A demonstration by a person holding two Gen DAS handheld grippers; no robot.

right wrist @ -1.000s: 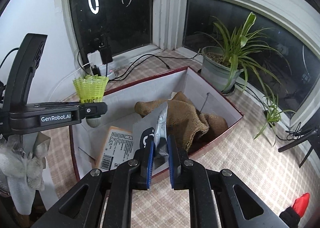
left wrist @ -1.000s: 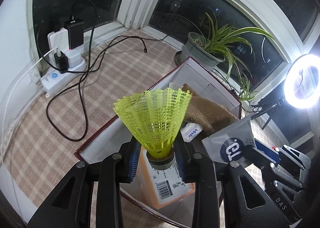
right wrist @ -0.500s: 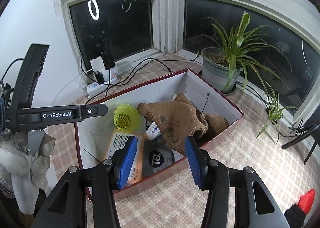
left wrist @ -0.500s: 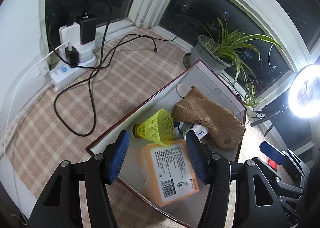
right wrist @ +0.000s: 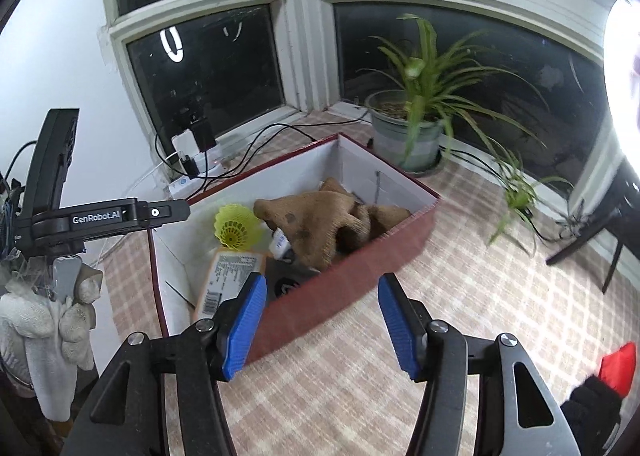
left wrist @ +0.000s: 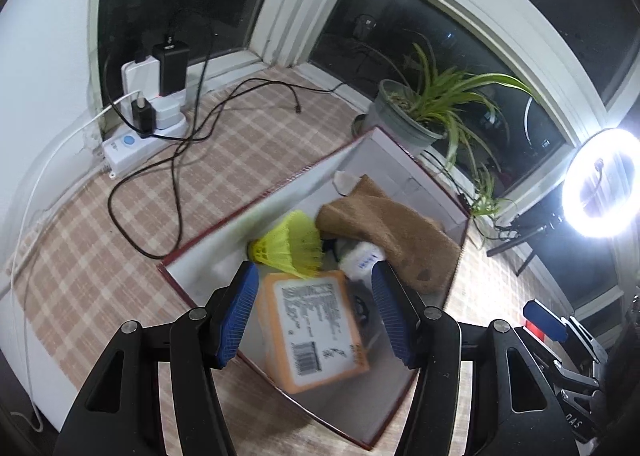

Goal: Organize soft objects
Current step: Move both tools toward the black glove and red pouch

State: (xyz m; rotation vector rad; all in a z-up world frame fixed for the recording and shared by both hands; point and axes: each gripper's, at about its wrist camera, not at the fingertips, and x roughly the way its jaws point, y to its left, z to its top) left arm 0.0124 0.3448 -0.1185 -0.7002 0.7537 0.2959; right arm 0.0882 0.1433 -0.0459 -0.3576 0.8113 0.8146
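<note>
A red box with white inner walls (left wrist: 280, 185) (right wrist: 360, 276) holds a yellow shuttlecock (left wrist: 292, 246) (right wrist: 236, 232), a brown cloth (left wrist: 384, 232) (right wrist: 320, 219), an orange packet (left wrist: 316, 328) (right wrist: 228, 276), a white tissue pack (left wrist: 364, 260) and a grey pouch (right wrist: 288, 284). My left gripper (left wrist: 314, 296) hangs open above the orange packet and touches nothing. One of its fingers (right wrist: 160, 212) shows over the box's left end. My right gripper (right wrist: 322, 296) is above the box's near wall, its jaws opening with nothing held.
The box stands on a checked cloth. A power strip with plugs and loose cables (left wrist: 136, 135) lies at the back left. A potted plant (left wrist: 408, 115) (right wrist: 412, 135) stands behind the box, a ring light (left wrist: 600, 187) at the right. A white-gloved hand (right wrist: 60, 320) is at left.
The left gripper let go of the shuttlecock and the right let go of the grey pouch; both now lie in the box. Both grippers opened and drew back.
</note>
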